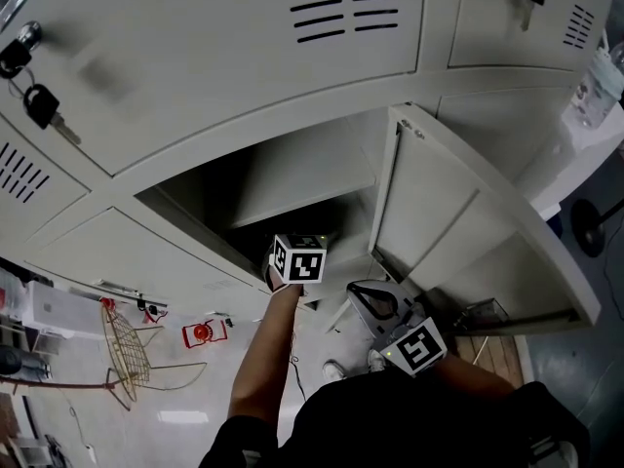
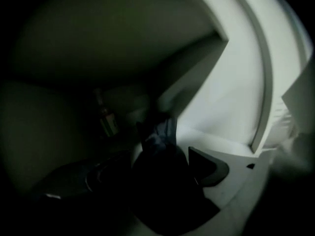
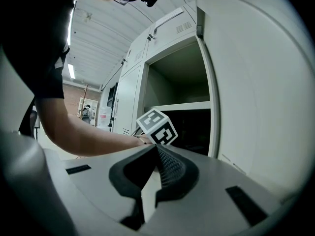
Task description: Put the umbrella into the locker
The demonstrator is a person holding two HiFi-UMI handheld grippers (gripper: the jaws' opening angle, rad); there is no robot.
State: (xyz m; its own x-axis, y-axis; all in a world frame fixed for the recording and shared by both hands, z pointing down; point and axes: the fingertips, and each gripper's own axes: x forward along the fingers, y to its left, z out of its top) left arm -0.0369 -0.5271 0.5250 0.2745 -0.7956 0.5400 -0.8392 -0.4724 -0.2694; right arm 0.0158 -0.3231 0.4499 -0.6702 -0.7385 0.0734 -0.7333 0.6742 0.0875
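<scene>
Open grey locker [image 1: 292, 178]: left gripper [image 2: 157, 173] fingers apart around the umbrella [image 2: 160, 139], right gripper [image 3: 156, 151] fingers together, empty; unheld, the umbrella may slide out.

my left arm [image 1: 261, 359] stretched forward, left tool [image 1: 297, 259] tipped downward, jaws spread wide. right tool [image 1: 378, 302] held level close to my body, jaws closed tip to tip, nothing between. right forearm [image 1: 478, 376] tucked in.

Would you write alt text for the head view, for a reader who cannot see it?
Seen from above, the left gripper reaches into an open locker compartment, its door swung wide to the right. The right gripper hangs shut just outside, near the door.
</scene>
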